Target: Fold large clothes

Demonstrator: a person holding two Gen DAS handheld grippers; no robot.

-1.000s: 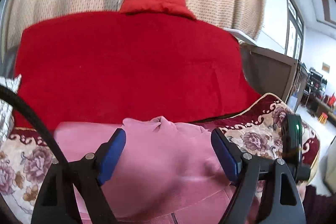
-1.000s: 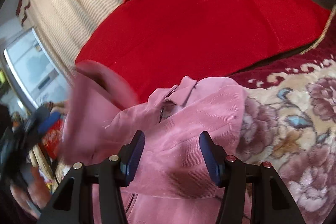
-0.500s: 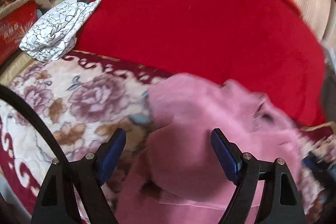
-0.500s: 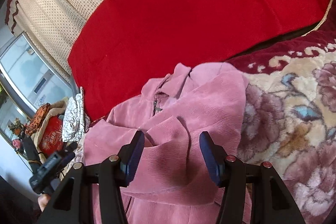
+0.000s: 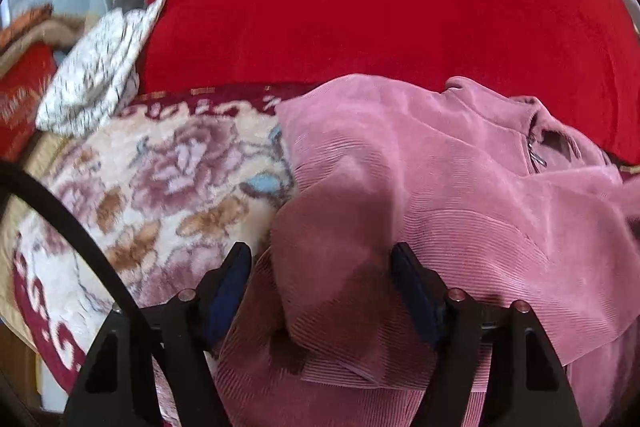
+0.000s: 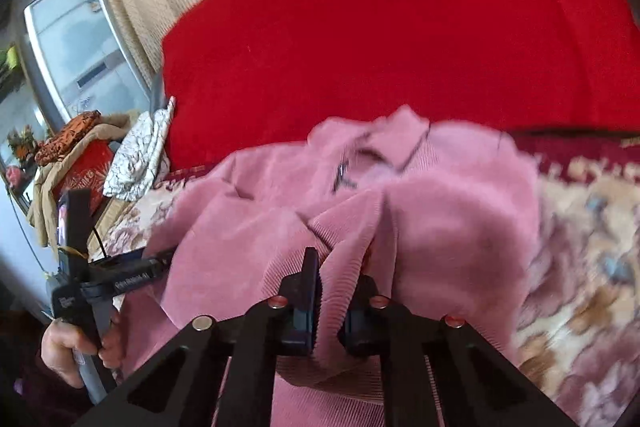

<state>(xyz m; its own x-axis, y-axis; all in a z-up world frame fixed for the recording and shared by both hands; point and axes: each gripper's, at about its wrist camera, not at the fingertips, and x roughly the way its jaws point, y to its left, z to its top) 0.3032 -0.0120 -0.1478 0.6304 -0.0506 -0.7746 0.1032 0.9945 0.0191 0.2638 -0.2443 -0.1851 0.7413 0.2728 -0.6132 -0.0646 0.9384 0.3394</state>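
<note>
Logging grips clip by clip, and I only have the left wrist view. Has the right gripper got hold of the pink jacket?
Observer: Yes. In the right wrist view the right gripper is shut on a bunched ridge of the pink jacket.
Operator: Where is that ridge relative to the collar?
Observer: On the camera side of the zipper pull, in the middle of the garment.
Operator: Does that view show my left gripper?
Observer: Partly. A hand grips its handle at the jacket's left edge, and the cloth hides its fingers. The left gripper is closing, with jacket cloth between the fingers in your view.
</note>
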